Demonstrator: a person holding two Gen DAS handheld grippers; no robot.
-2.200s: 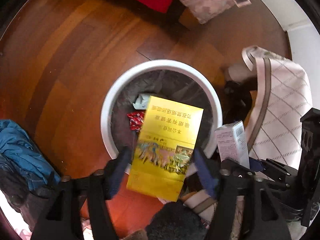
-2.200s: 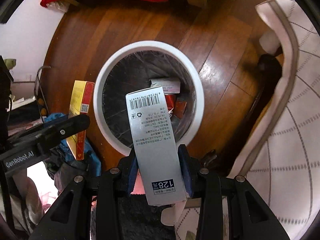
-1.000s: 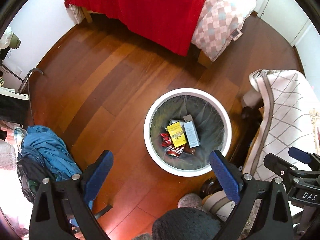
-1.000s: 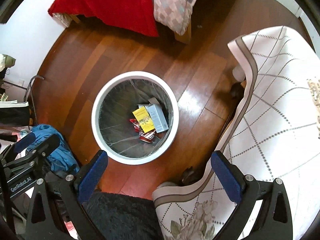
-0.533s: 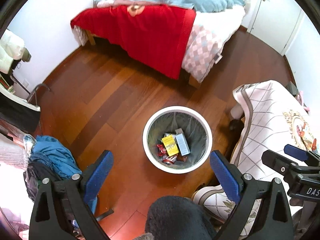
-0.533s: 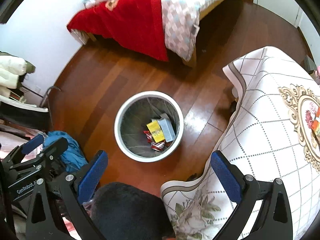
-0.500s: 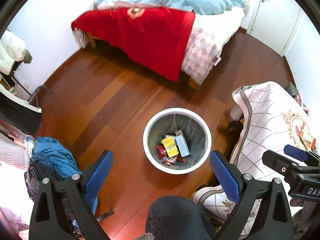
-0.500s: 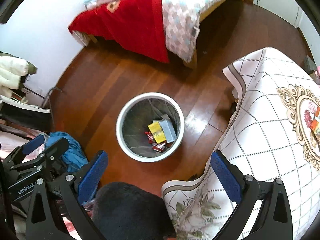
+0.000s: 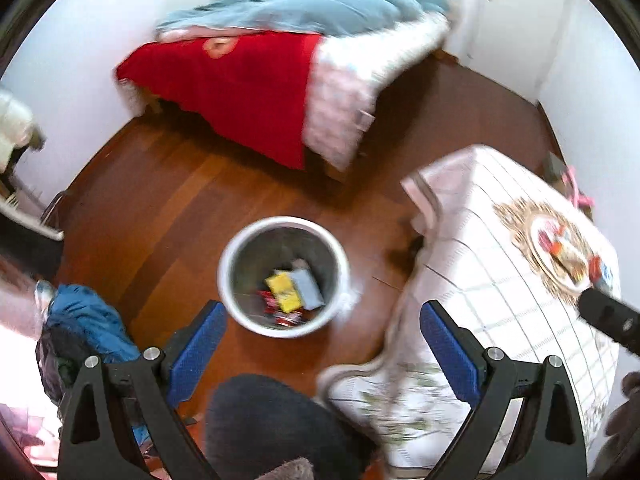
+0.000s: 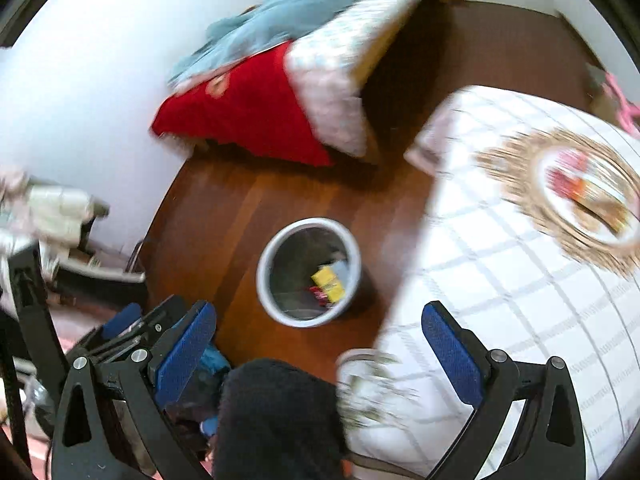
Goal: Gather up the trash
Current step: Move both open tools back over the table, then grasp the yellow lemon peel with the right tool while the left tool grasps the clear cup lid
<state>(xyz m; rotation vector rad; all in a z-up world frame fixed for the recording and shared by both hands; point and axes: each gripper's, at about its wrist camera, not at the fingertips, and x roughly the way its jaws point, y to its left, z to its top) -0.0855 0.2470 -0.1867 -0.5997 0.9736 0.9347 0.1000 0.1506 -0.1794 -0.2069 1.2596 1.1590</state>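
A white round bin [image 9: 240, 248] [image 10: 266, 256] stands on the wooden floor below both grippers. Inside it lie a yellow box [image 9: 283, 291] [image 10: 328, 280], a grey box [image 9: 307, 289] and red wrappers [image 9: 280, 314]. My left gripper [image 9: 322, 344] is open and empty, high above the bin. My right gripper [image 10: 320, 346] is open and empty too, above the bin and the table's edge. On the table [image 9: 500, 280] [image 10: 500, 280] rests a gold-rimmed mat [image 9: 556, 248] [image 10: 588, 200] with small colourful items, blurred.
A bed with a red blanket [image 9: 248, 80] [image 10: 256, 116] and blue quilt stands at the back. Blue clothes [image 9: 84, 320] are heaped on the floor at left. A dark furry shape [image 9: 276, 428] [image 10: 280, 420] fills the bottom centre. Both views are motion-blurred.
Both boxes were let go into the bin and both grippers opened. Since then both have risen and swung right, bringing more of the table and its mat into view.
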